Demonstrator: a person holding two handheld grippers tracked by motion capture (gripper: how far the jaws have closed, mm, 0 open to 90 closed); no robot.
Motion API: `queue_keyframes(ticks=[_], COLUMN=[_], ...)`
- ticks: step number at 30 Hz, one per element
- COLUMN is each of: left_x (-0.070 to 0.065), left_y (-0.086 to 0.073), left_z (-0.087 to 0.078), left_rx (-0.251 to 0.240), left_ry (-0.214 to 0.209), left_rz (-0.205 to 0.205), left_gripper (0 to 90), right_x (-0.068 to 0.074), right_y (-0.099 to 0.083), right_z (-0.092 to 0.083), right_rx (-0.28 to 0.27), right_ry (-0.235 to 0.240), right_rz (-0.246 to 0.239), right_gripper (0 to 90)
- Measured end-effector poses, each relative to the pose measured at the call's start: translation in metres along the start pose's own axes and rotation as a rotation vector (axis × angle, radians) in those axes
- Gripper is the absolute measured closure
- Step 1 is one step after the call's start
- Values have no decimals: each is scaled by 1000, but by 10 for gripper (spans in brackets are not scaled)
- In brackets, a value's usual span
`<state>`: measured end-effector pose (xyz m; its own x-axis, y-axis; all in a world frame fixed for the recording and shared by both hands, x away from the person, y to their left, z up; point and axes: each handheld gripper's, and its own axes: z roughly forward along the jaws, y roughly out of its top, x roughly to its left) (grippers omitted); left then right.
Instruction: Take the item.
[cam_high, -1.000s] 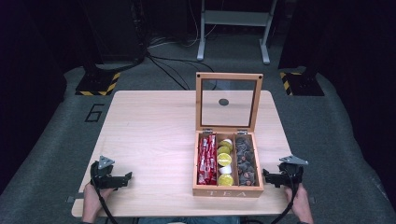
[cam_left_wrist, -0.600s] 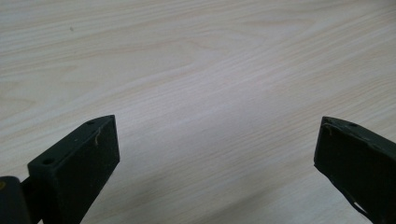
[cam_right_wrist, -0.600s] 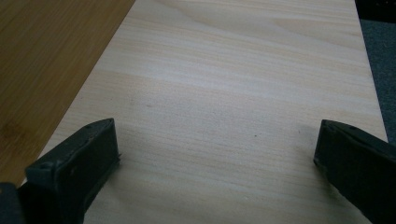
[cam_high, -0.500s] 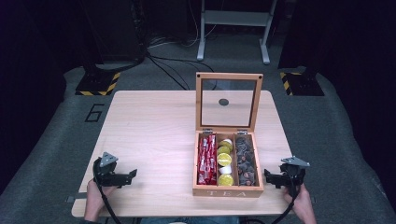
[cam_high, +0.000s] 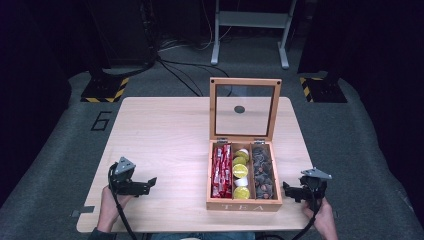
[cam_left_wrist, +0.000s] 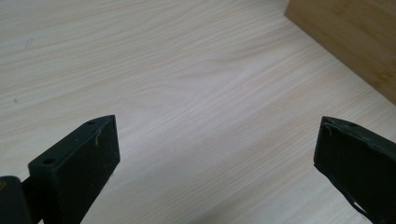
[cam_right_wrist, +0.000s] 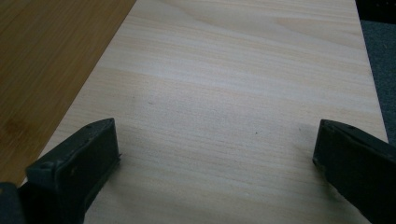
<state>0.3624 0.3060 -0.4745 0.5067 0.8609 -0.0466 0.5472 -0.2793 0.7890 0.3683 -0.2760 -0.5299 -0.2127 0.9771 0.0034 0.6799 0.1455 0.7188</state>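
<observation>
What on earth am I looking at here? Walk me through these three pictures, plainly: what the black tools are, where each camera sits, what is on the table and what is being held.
No robot here: a person sits at a pale wooden table with a hand-held black claw in each hand. The high view looks down from above; the left claw and right claw sit near the table's front edge. The other two pictures come from cameras riding on each claw, looking along its two black jaws, which stand wide apart over bare wood. Neither holds anything. Between them stands an open wooden tea box with a glass lid, its lid upright. Its three compartments hold red sachets, yellow-topped capsules and dark brown capsules.
</observation>
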Motion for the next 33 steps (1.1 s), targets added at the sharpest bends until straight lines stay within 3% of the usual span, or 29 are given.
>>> queue_keyframes(ticks=[18,33], left_x=[-38,-66], left_y=[42,68], left_z=[11,23], left_rx=[-8,-15], left_ry=[-81,-150], left_rz=[122,177], left_gripper=[4,9], right_x=[-1,-3], right_y=[0,-1], right_z=[-1,-1], right_rx=[2,1], right_ry=[15,18], right_rz=[-6,-11], right_gripper=[0,0])
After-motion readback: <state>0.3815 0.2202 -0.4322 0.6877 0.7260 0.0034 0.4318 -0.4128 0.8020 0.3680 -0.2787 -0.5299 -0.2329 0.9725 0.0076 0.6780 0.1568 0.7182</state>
